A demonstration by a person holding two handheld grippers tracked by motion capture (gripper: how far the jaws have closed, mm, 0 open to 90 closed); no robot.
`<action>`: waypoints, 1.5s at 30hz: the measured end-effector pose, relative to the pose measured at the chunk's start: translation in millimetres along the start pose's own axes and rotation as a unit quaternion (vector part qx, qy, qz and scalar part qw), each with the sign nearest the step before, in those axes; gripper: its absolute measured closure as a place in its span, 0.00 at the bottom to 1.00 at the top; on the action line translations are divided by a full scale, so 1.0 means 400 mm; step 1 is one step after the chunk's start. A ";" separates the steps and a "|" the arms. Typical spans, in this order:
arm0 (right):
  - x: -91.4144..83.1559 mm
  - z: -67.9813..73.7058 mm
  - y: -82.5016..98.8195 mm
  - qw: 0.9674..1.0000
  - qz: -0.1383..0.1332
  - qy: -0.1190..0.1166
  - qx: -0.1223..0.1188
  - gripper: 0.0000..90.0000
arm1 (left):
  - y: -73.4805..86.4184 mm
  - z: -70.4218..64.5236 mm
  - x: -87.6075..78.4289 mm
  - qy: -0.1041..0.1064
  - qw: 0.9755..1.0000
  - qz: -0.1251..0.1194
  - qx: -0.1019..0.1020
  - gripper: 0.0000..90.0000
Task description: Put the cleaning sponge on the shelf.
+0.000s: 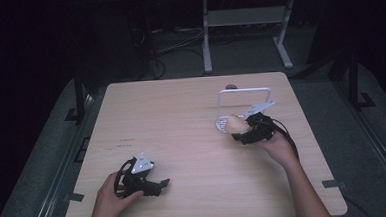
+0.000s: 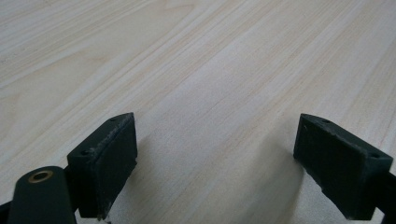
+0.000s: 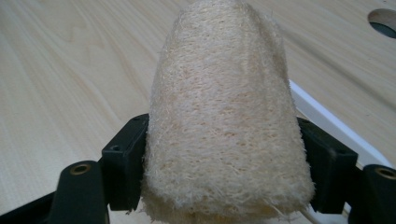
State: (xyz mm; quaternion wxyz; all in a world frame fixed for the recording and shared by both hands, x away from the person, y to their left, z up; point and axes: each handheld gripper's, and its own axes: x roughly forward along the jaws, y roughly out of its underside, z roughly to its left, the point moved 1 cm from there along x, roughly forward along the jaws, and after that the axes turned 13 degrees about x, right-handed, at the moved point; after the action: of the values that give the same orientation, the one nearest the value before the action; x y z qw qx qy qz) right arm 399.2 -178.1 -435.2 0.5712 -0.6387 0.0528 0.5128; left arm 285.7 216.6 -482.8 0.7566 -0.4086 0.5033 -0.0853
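Loofah (image 3: pixel 224 116), pale and fibrous, sits clamped between the two black jaws of the right gripper (image 1: pixel 243 130), which press on its sides while most of its length juts out past their tips. In the high view it hangs at the right of the table (image 1: pixel 182 139), just beside a white wire stand (image 1: pixel 243 92). The left gripper (image 2: pixel 215 163) rests near the front left edge, its jaws spread wide with only bare wood between them.
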 end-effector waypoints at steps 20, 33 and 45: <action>0.017 -0.038 -0.027 0.999 -0.004 0.030 0.020 0.30 | 0.000 0.001 -0.001 0.000 1.000 0.003 0.003 0.14; 0.061 -0.041 -0.049 0.999 0.008 0.036 0.017 0.31 | 0.000 0.001 -0.001 0.000 1.000 0.002 0.002 0.14; 0.098 -0.042 -0.045 0.999 0.020 0.035 0.020 0.30 | 0.000 0.001 -0.001 0.000 1.000 0.002 0.002 0.14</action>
State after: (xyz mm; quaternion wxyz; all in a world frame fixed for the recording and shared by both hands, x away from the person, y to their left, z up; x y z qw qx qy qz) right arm 439.2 -164.7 -453.9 0.5713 -0.6433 0.0962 0.5005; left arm 285.8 216.9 -482.6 0.7576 -0.4057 0.5043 -0.0848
